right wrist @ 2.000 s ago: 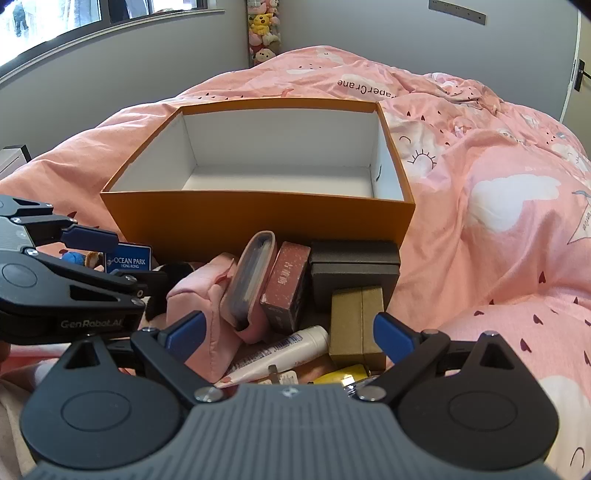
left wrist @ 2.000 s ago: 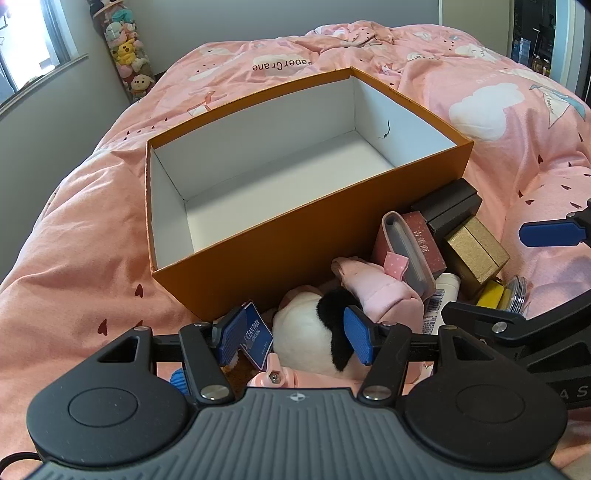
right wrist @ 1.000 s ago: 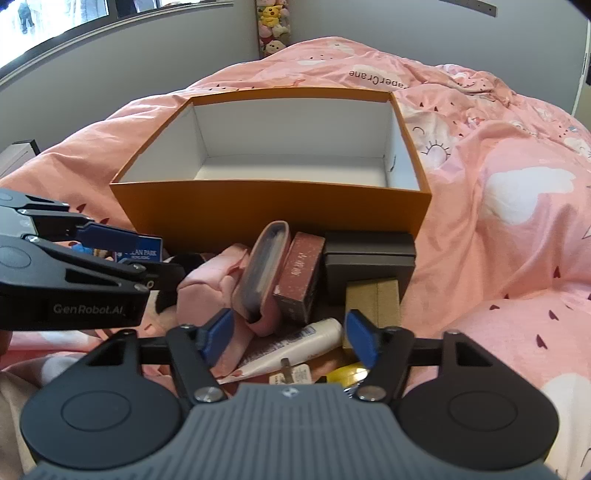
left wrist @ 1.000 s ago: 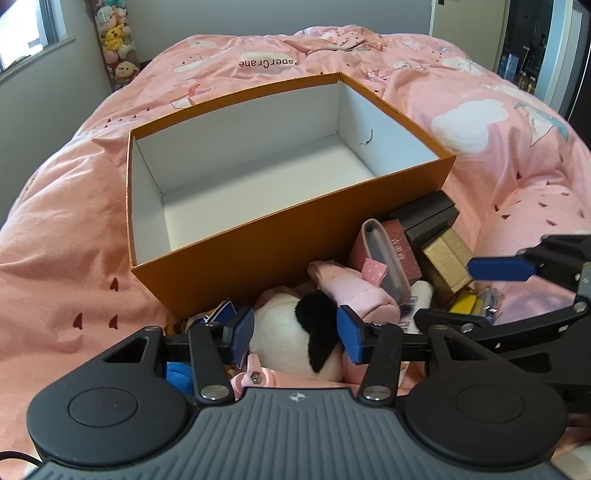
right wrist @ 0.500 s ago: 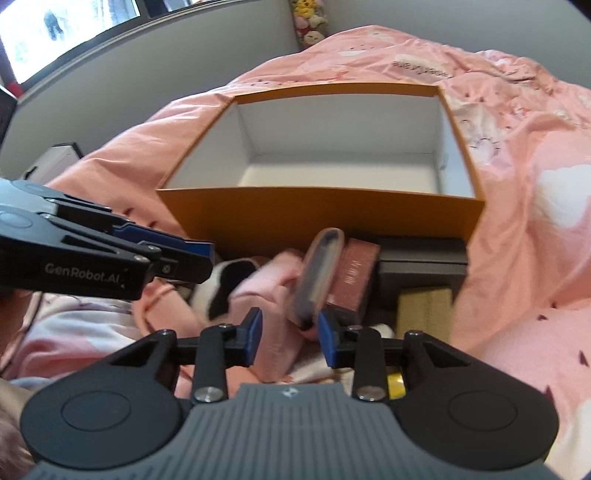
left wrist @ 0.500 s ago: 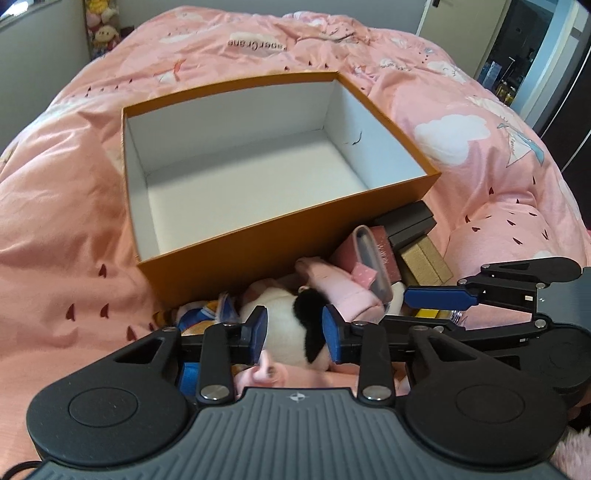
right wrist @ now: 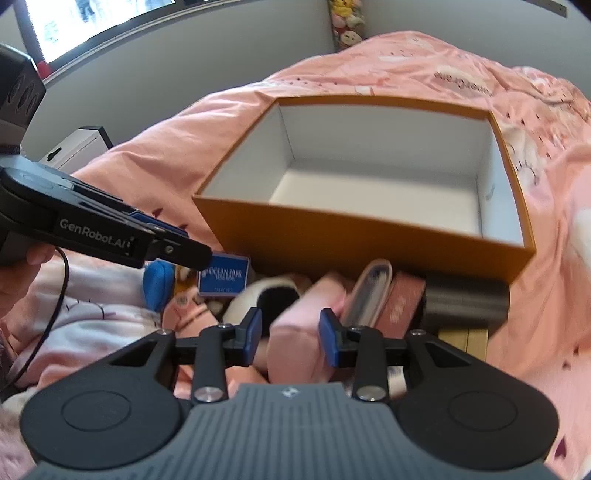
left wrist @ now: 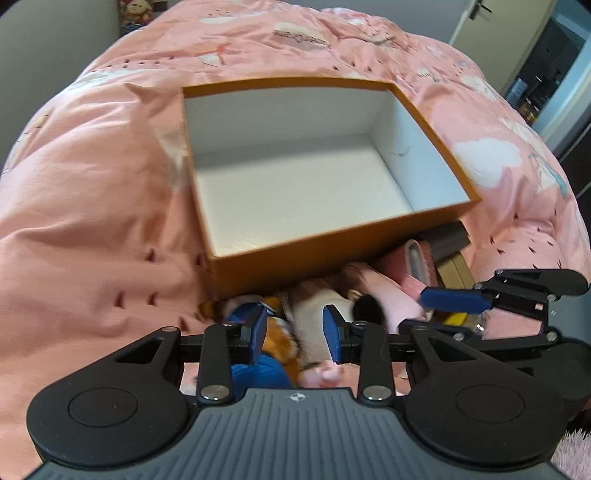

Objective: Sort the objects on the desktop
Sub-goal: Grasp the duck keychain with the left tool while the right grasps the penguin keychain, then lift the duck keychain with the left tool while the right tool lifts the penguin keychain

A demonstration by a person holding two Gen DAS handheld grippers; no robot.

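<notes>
A bed fills most of the bedroom, covered by a rumpled pink duvet (left wrist: 96, 206) printed with white clouds, small dark hearts and lettering near its far end. Plain grey walls (right wrist: 207, 55) close in behind it. Daylight comes through a wide window (right wrist: 92, 18) along the left side above a pale sill, bright enough to wash out the view outside. A column of plush toys (right wrist: 345, 22) hangs or stands in the far corner. Beside the bed sits a low white cabinet (right wrist: 79, 146). On the opposite side, a pale door (left wrist: 476, 18) with a dark handle adjoins what looks like an open doorway (left wrist: 543, 70) to a dimmer room with shelves.
</notes>
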